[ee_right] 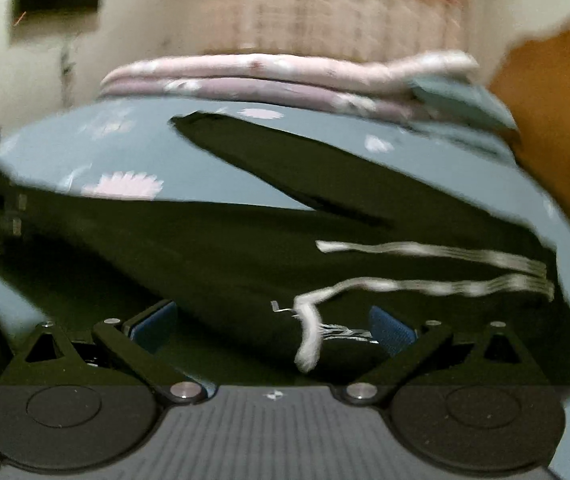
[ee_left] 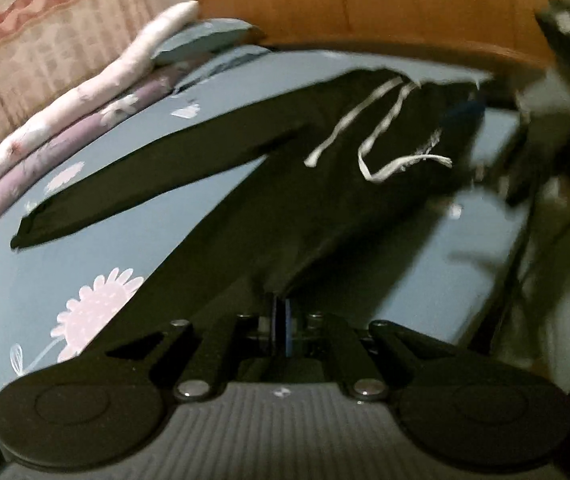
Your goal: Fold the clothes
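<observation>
Black pants (ee_left: 325,200) with white drawstrings (ee_left: 381,152) lie spread on a blue flowered bed sheet (ee_left: 65,272). One leg (ee_left: 133,184) stretches away to the left. The other leg runs to my left gripper (ee_left: 281,308), which is shut on its end, and the cloth rises off the bed there. In the right wrist view the pants (ee_right: 225,252) fill the middle. My right gripper (ee_right: 273,328) stands wide open over the waist, with its blue pads (ee_right: 391,330) apart. Cloth and a drawstring (ee_right: 309,340) lie between the pads, unpressed.
Folded pink and purple quilts (ee_right: 265,76) are stacked along the bed's far edge below a curtain (ee_right: 325,12). A wooden headboard (ee_left: 385,8) and a blue pillow (ee_left: 205,36) stand at the waist end. The bed's edge (ee_left: 517,208) runs down the right.
</observation>
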Demonstrator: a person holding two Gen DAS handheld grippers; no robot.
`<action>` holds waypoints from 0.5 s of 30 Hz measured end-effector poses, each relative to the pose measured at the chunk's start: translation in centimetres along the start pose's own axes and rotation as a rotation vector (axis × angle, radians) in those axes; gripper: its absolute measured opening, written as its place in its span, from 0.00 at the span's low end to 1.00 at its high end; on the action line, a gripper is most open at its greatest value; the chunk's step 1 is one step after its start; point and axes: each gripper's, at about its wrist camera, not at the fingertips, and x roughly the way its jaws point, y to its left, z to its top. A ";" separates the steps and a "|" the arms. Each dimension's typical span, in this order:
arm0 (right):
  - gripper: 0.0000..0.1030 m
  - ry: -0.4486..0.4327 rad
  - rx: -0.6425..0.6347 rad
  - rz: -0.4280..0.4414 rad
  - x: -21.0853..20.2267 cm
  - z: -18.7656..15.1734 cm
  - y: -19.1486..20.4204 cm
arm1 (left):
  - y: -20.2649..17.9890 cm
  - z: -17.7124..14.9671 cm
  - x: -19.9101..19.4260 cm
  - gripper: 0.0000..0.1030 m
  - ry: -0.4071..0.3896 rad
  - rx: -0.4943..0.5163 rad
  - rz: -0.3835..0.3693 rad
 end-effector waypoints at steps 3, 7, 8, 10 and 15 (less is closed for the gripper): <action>0.94 0.019 -0.173 -0.027 1.2 -0.1 3.0 | 0.1 -0.3 -0.4 0.02 -0.013 -0.018 -0.010; 0.86 0.044 -0.416 -0.131 3.0 -1.1 7.0 | 0.1 -0.2 -0.3 0.02 -0.017 -0.022 -0.022; 0.86 0.046 -0.471 -0.162 3.4 -1.5 7.8 | 0.1 -0.2 -0.4 0.02 -0.019 -0.025 -0.026; 0.85 0.036 -0.565 -0.227 4.0 -2.2 9.0 | 0.0 -0.4 -0.6 0.02 -0.018 -0.025 -0.035; 0.83 0.038 -0.621 -0.327 3.9 -2.7 8.9 | -0.8 -0.9 -0.7 0.03 0.010 0.016 -0.070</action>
